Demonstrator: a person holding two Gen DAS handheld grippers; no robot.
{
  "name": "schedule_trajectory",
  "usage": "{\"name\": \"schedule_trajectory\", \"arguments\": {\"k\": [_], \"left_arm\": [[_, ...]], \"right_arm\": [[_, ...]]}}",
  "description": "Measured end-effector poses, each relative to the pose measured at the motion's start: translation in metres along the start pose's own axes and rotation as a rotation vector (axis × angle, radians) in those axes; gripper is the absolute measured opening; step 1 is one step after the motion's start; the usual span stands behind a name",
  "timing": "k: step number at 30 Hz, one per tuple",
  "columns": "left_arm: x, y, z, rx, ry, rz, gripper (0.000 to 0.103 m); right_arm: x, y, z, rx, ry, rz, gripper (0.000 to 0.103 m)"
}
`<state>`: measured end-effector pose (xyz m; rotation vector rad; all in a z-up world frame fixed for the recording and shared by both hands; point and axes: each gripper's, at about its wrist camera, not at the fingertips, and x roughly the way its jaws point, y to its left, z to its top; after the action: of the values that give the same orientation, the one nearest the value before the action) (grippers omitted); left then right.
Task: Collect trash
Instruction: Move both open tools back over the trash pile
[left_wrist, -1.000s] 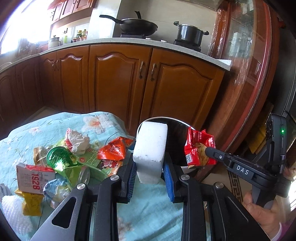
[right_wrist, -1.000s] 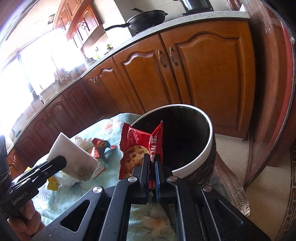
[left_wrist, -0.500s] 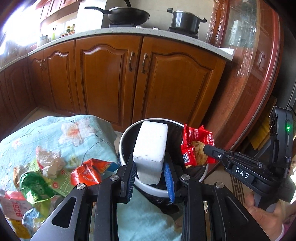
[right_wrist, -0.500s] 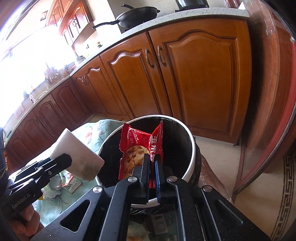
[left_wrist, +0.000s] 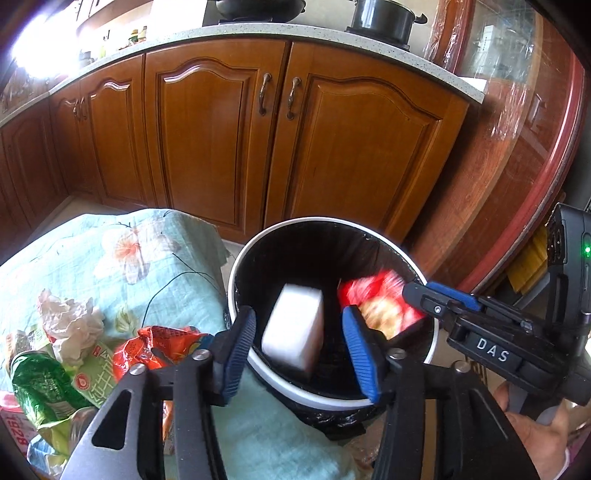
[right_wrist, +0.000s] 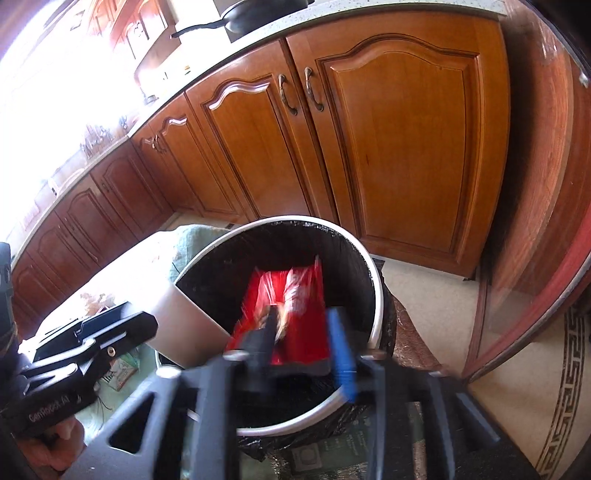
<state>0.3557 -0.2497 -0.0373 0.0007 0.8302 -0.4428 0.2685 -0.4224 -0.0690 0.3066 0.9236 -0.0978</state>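
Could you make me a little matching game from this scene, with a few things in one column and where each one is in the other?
Things:
1. white foam block
2. red snack bag
3. crumpled white tissue
4. black pot

Places:
A. on the floral cloth
B. on the countertop
C. over the bin's mouth, between the left gripper's open blue pads
D. over the bin's mouth, in front of the right gripper

Pairs: 1-C, 2-D, 3-A, 4-B

Floral cloth-covered table (left_wrist: 110, 251), crumpled tissue (left_wrist: 68, 325), green wrapper (left_wrist: 40, 391), orange wrapper (left_wrist: 162, 350)
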Motion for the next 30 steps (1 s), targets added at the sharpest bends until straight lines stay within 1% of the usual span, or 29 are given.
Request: {"name": "schedule_trajectory", "arguments": {"k": [1, 4, 5, 6, 7, 8, 9, 11, 19, 24, 30], "left_arm": [[0.0, 0.0, -0.001, 0.001, -0.002, 0.001, 0.054], [-0.004, -0.002, -0.008, 0.001, 0.0, 0.001, 0.054], [-0.005, -0.003, -0.009, 0.0, -0.001, 0.001, 0.054], [-0.007, -0.003, -0.011, -0.002, -0.002, 0.0, 0.054], [-0.01, -0.002, -0.014, -0.004, -0.004, -0.001, 0.056], [-0.013, -0.002, -0.017, -0.008, -0.008, 0.0, 0.058], [-0.016, -0.002, -0.02, -0.012, -0.011, 0.0, 0.059], [-0.024, 0.0, -0.028, -0.024, -0.018, 0.001, 0.061], [-0.059, 0.009, -0.064, -0.061, -0.028, 0.016, 0.062], [-0.088, 0.022, -0.086, -0.105, -0.032, 0.029, 0.062], [-0.129, 0.041, -0.113, -0.138, -0.05, 0.065, 0.062]], "right_arm": [[-0.002, -0.001, -0.001, 0.004, -0.006, 0.002, 0.043], [-0.005, -0.004, -0.004, 0.018, -0.018, 0.009, 0.051], [-0.006, -0.004, -0.005, 0.022, -0.021, 0.011, 0.058], [-0.008, -0.005, -0.007, 0.028, -0.023, 0.017, 0.067], [-0.009, -0.006, -0.009, 0.036, -0.026, 0.025, 0.071], [-0.01, -0.005, -0.009, 0.042, -0.029, 0.031, 0.081], [-0.011, -0.005, -0.011, 0.049, -0.032, 0.035, 0.086], [-0.015, -0.004, -0.016, 0.061, -0.037, 0.045, 0.088], [-0.029, 0.009, -0.039, 0.087, -0.051, 0.079, 0.089], [-0.04, 0.024, -0.053, 0.091, -0.052, 0.11, 0.089], [-0.047, 0.054, -0.069, 0.064, -0.038, 0.16, 0.089]]}}
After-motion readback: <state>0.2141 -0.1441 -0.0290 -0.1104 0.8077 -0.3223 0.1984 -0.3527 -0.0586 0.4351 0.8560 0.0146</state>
